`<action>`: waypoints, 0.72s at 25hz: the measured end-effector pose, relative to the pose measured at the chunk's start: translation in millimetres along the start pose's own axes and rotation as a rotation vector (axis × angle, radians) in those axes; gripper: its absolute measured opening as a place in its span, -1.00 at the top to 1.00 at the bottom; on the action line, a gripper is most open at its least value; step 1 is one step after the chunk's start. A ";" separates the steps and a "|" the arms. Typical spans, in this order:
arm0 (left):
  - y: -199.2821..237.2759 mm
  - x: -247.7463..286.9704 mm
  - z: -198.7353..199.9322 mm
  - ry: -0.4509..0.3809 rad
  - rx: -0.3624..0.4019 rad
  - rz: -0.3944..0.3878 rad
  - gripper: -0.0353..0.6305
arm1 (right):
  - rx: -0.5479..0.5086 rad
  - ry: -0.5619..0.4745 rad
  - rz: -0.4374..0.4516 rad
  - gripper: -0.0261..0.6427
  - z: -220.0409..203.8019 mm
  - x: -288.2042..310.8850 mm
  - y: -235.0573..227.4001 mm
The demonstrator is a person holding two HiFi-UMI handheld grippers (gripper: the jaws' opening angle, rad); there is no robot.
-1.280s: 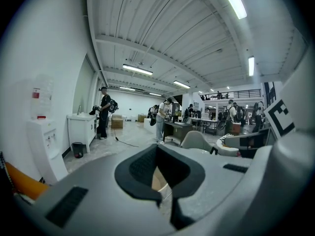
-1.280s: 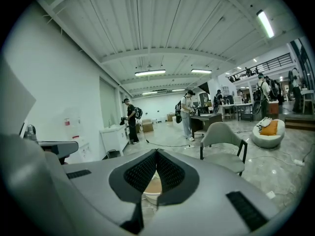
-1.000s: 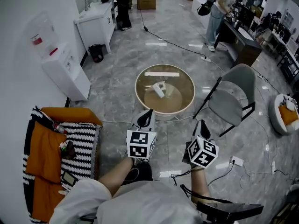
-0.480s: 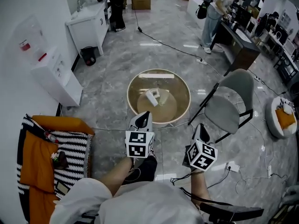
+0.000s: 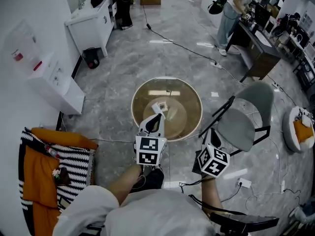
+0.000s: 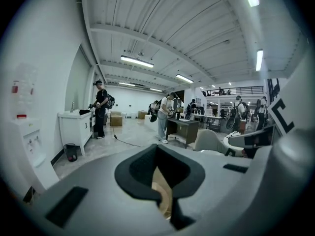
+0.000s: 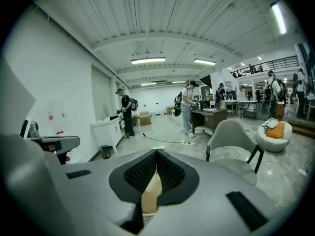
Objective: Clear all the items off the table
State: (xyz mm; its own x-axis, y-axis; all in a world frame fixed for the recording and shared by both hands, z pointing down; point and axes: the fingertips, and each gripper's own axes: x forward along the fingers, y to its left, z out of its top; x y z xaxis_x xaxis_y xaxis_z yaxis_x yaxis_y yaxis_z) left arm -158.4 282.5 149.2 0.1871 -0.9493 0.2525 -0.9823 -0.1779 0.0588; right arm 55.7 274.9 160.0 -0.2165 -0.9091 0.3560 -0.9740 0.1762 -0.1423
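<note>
Overhead, left claw (image 5: 156, 118) and right claw (image 5: 212, 131), both pinched closed and empty, hover at the near edge of the table (image 5: 145, 89); white item (image 5: 159, 107) lies mid-table.

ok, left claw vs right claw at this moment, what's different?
Place: in the head view the left claw overlaps the near rim of the round table; the right claw shows against the floor, beside the grey chair.
Reach: the left claw's tip sits further up that picture, closer to the table's middle, than the right claw's.
Shared: both claws are shut with nothing held between them.
</note>
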 end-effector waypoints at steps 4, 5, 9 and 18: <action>21.3 30.6 4.0 0.015 -0.016 0.035 0.88 | -0.022 0.021 0.024 0.87 13.9 39.7 5.9; 26.9 38.1 4.1 0.019 -0.025 0.044 0.88 | -0.028 0.027 0.030 0.87 16.6 49.3 7.7; 46.8 70.7 7.1 0.021 -0.061 0.073 0.88 | -0.055 0.045 0.051 0.87 28.3 87.3 14.4; 71.9 132.9 16.1 0.029 -0.099 0.071 0.88 | -0.094 0.083 0.053 0.87 48.9 149.3 18.5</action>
State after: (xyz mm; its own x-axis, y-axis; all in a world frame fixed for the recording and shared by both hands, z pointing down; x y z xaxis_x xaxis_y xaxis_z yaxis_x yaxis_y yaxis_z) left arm -204.4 139.4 171.4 0.1186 -0.9504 0.2876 -0.9874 -0.0824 0.1348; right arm 8.6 124.0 165.4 -0.2685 -0.8639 0.4261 -0.9622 0.2611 -0.0771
